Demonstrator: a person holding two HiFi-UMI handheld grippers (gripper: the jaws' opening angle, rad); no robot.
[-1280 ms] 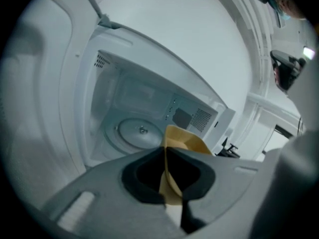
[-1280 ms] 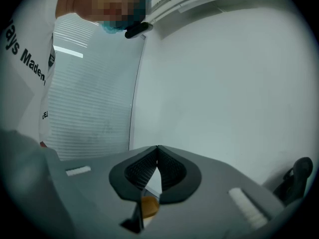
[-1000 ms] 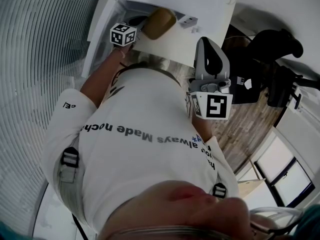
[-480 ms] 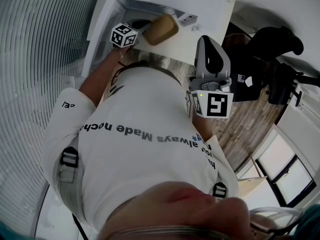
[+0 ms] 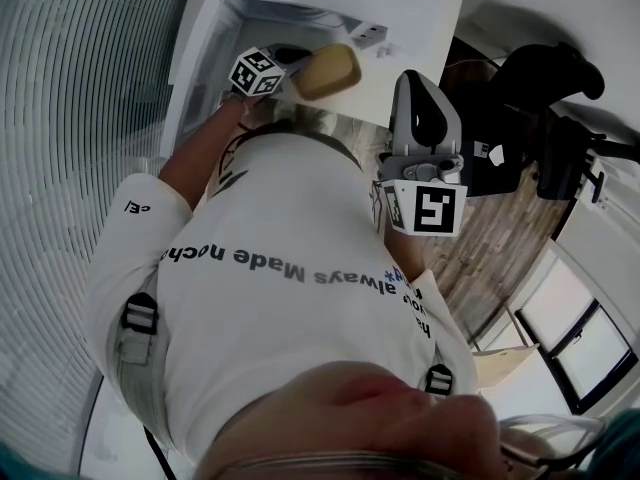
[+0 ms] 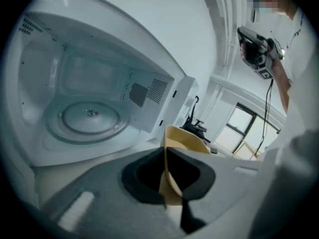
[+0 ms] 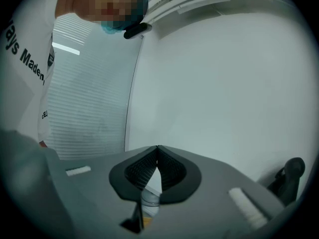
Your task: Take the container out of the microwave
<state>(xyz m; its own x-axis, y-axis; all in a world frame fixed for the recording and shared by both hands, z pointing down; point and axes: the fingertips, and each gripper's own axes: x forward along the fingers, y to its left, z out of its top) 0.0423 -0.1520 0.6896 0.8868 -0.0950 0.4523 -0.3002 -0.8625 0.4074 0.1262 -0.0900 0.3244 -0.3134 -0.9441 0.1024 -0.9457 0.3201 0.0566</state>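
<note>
A tan container [image 5: 327, 71] hangs just outside the open white microwave [image 5: 215, 38], over the white surface in front of it. My left gripper [image 5: 295, 68] is shut on it. In the left gripper view the container's thin yellow wall [image 6: 187, 138] is pinched between the jaws of the left gripper [image 6: 164, 151]. Behind it the microwave cavity [image 6: 149, 91] holds only its bare glass turntable [image 6: 89, 117]. My right gripper [image 5: 418, 83] is held up near the person's chest, apart from the microwave. The right gripper [image 7: 157, 148] faces a white wall, shut, with nothing between its jaws.
A small white block [image 5: 370, 36] lies on the white surface beyond the container. Black equipment [image 5: 545, 78] stands on the wooden floor [image 5: 500, 238] to the right. Slatted blinds [image 5: 80, 88] fill the left side. A window [image 5: 570, 348] is at lower right.
The left gripper has carried the container rightward, away from the microwave cavity, and turned it somewhat. The right gripper has stayed where it was.
</note>
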